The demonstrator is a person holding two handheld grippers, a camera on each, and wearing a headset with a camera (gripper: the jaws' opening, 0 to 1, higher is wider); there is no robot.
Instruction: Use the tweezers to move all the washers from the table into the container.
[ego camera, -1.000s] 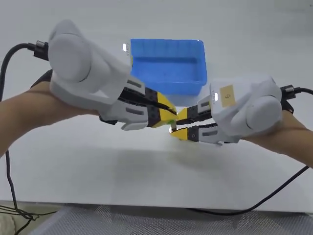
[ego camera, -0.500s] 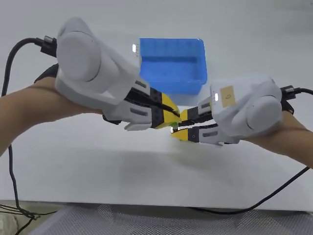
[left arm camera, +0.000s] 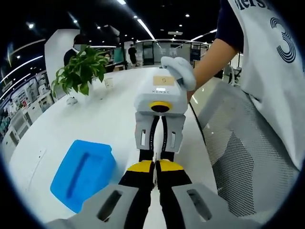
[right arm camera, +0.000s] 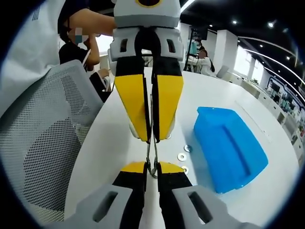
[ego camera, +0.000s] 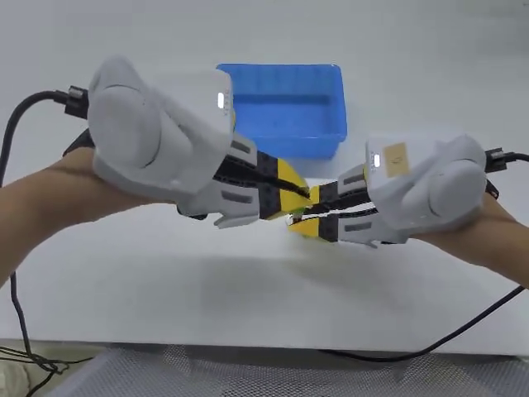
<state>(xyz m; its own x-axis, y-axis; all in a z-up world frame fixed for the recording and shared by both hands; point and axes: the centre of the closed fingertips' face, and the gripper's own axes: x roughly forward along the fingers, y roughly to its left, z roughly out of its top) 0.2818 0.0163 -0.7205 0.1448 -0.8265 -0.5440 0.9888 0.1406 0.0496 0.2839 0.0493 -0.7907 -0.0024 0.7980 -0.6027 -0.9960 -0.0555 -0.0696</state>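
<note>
Tweezers [right arm camera: 151, 152], arms pressed close, are clamped at both ends by left gripper [ego camera: 295, 193] and right gripper [ego camera: 300, 222] at frame centre, seemingly for regripping; washers [right arm camera: 181, 156] lie on table [ego camera: 248, 281] beside container [right arm camera: 228, 143], right of centre.

An open-plan office: long white table [left arm camera: 102, 114], mesh chair [right arm camera: 45, 152], potted plant [left arm camera: 82, 70], ceiling spotlights [left arm camera: 145, 26], people [right arm camera: 201, 58] at desks.
</note>
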